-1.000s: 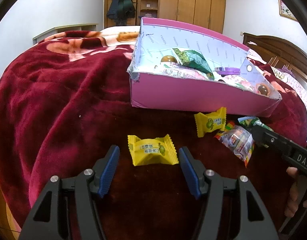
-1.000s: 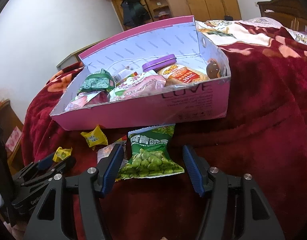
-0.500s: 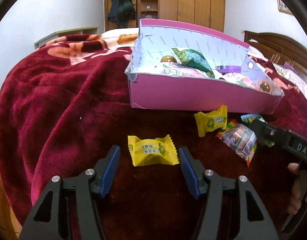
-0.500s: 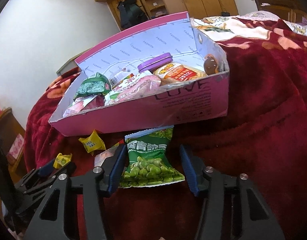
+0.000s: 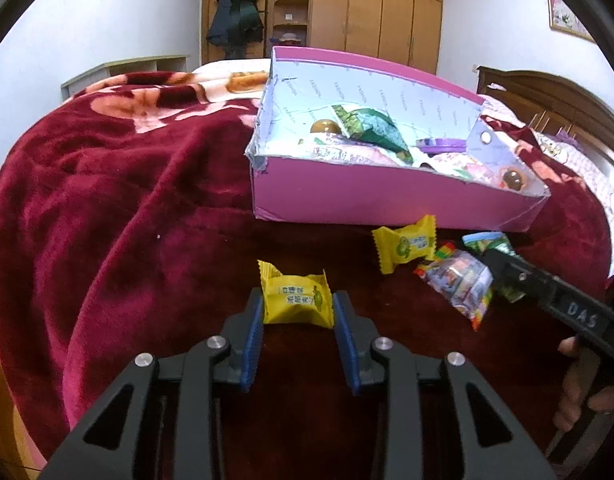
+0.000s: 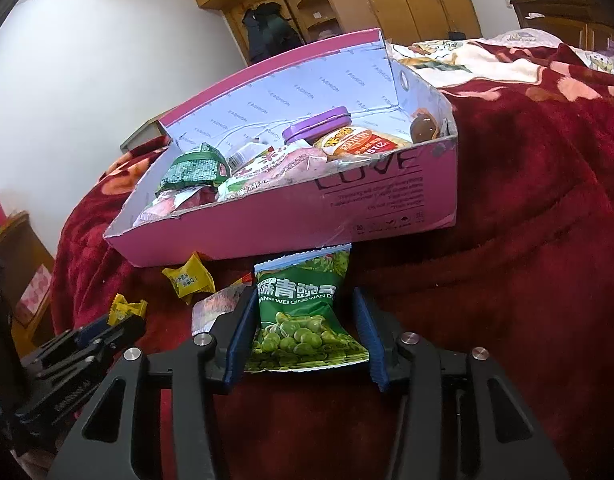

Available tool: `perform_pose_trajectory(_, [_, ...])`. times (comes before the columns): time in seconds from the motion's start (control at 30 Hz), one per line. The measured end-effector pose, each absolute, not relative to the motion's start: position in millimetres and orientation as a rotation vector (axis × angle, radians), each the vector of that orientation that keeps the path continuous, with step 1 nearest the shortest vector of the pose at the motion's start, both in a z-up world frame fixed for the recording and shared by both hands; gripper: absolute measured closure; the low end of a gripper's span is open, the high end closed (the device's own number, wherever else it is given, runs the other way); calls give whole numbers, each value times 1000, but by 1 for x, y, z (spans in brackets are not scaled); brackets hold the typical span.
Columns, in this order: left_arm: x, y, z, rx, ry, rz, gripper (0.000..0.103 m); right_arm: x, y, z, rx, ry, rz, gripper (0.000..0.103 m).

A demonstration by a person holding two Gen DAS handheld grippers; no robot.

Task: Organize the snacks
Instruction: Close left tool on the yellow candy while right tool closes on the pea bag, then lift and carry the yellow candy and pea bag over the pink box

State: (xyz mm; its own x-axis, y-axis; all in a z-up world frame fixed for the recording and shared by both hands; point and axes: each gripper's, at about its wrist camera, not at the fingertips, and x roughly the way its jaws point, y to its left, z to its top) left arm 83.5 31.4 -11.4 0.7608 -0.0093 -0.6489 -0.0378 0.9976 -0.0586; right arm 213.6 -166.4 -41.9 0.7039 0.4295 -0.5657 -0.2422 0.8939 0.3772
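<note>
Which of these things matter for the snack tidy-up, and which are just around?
Part of the job:
- yellow candy between the left gripper fingers
- green pea packet between the right gripper fingers
- second yellow candy
- clear mixed-candy bag
- pink box already holding snacks

Just around:
- red blanket
- wooden wardrobe
- hanging dark coat
</note>
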Motion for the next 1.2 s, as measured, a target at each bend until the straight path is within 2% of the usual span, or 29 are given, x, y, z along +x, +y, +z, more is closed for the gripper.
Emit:
perform_pose_trajectory(0.67, [66,30,13,-147,679,-50,69,181,-168,-23,263,670,417,56])
perform_pose_trajectory(1.2, [81,27,55,-153,618,-79,69,168,-166,7,265,626,470,56])
